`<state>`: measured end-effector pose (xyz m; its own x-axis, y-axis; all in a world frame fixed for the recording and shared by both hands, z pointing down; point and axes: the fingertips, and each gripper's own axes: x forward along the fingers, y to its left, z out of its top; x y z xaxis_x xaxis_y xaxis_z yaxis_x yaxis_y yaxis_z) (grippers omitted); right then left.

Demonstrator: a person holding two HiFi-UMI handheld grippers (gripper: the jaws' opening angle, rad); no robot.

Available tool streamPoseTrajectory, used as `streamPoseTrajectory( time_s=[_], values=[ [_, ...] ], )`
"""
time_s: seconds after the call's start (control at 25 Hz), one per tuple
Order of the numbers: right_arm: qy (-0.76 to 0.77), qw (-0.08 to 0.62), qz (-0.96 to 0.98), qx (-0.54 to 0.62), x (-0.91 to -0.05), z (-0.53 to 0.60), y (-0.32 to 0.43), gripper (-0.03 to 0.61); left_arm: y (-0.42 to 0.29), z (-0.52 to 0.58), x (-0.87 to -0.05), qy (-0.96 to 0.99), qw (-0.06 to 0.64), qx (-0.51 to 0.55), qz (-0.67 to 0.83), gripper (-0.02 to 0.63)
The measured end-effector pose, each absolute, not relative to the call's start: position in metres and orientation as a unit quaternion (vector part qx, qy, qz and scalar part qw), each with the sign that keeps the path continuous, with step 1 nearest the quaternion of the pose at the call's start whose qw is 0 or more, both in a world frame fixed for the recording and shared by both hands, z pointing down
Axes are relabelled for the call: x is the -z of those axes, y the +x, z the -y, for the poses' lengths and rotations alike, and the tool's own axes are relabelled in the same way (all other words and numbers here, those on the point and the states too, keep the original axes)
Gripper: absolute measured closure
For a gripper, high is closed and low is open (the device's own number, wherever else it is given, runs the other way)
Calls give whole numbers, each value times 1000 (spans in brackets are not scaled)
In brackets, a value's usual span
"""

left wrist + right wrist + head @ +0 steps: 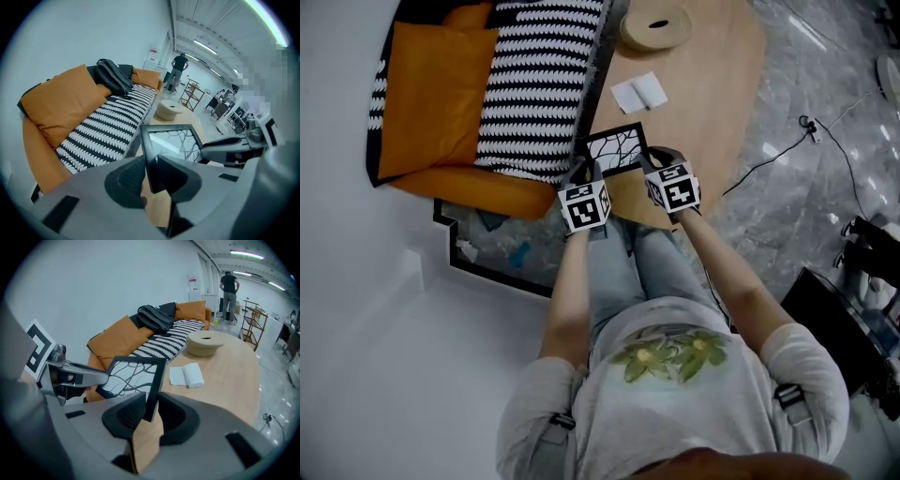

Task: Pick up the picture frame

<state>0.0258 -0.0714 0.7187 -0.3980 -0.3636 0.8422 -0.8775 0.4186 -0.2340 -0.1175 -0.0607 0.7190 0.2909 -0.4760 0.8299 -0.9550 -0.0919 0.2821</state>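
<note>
The picture frame (pixel 614 148) is black, with a white sheet of dark branching lines. It hangs in the air over the near end of the wooden table (pixel 712 84). My left gripper (pixel 582 171) is shut on its left edge, and in the left gripper view the pads press on that black edge (pixel 151 159). My right gripper (pixel 655 160) is shut on the opposite edge (pixel 153 394), one pad on each side. Each gripper view shows the frame (pixel 174 140) (pixel 133 373) and the other gripper beyond it.
White folded paper (pixel 639 92) and a round beige holder (pixel 656 26) lie farther along the table. At left is a sofa with an orange cushion (pixel 431 94) and a striped throw (pixel 539 84). A cable (pixel 787 155) crosses the marble floor. A person (pixel 179 70) stands far off.
</note>
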Motion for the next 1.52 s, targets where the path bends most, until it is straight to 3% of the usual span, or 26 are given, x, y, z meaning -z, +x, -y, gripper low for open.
streamPoseTrajectory(
  time_s=[1.52],
  values=[
    [416,318,784,-332,-585,35,48,488,-94,26,-586,715,396,-265,512,518]
  ],
)
